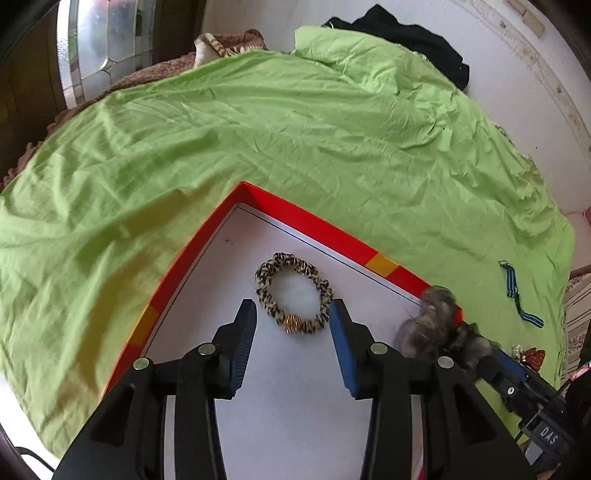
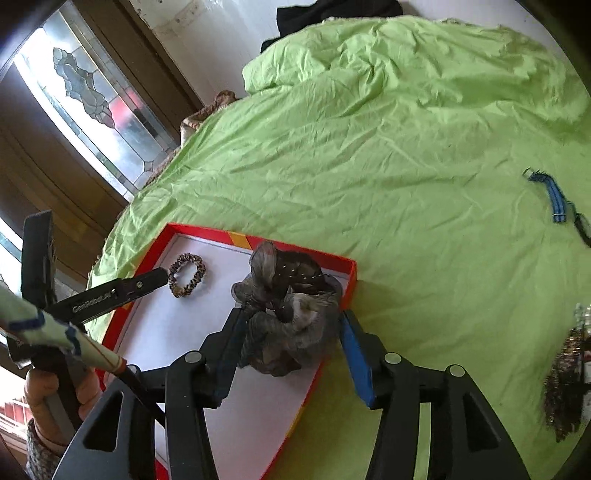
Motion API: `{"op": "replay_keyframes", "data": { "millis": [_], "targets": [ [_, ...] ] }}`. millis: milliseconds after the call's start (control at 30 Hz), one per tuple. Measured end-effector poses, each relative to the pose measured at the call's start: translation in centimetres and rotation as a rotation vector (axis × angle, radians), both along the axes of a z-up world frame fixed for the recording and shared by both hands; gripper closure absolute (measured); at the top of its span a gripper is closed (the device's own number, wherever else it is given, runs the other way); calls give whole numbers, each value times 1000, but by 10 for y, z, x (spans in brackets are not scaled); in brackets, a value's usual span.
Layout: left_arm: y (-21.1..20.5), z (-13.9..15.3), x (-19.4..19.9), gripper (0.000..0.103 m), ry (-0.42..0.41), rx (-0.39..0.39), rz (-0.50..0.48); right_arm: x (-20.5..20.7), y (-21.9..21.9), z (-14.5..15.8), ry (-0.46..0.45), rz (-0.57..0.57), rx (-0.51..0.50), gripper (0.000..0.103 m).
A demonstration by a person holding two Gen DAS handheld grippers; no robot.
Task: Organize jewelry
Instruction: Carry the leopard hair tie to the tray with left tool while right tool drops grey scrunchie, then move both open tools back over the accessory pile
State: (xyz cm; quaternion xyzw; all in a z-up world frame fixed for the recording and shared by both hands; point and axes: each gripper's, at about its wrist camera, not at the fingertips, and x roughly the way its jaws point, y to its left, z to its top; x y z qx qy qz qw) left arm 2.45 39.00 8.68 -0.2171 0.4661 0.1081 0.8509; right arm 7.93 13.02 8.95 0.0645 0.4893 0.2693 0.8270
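A shallow box with a red rim [image 1: 306, 218] and a white floor lies on the green sheet [image 1: 258, 122]. Inside it rests a leopard-print scrunchie [image 1: 269, 266] with a gold bead. My left gripper [image 1: 293, 308] stands open over the box, its fingertips on either side of the scrunchie's near end without pressing it. A fluffy grey scrunchie [image 2: 291, 306] sits at the box's right rim [image 2: 351, 273]. My right gripper [image 2: 291, 325] is open around it, the jaws standing at its sides. The left gripper [image 2: 162, 275] also shows beside the leopard scrunchie [image 2: 186, 275].
A blue striped strap [image 2: 554, 199] lies on the sheet to the right, also seen as the strap [image 1: 517, 291]. Glittery pieces [image 2: 565, 376] sit at the right edge. Black clothing [image 1: 406, 33] lies at the far side. A hand [image 2: 44, 391] holds the left gripper.
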Motion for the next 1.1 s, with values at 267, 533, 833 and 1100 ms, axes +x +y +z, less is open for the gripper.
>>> {"op": "replay_keyframes", "data": {
  "millis": [267,533,833,1100],
  "targets": [
    [-38,42,-48,47,-66,120,10,-34,-51,20,-20,-52,1,45],
    [-123,62,-77,41,-82,170,-138,-91,-132,16,-27,-120,-32,45],
    [-230,56,-84,41,-51,120,-344,-144,-270,-4,24,-359,-32,45],
    [-321,37,-73,41,-4,128,-507,-166,-360,-14,21,-533,-35,42]
  ]
}}
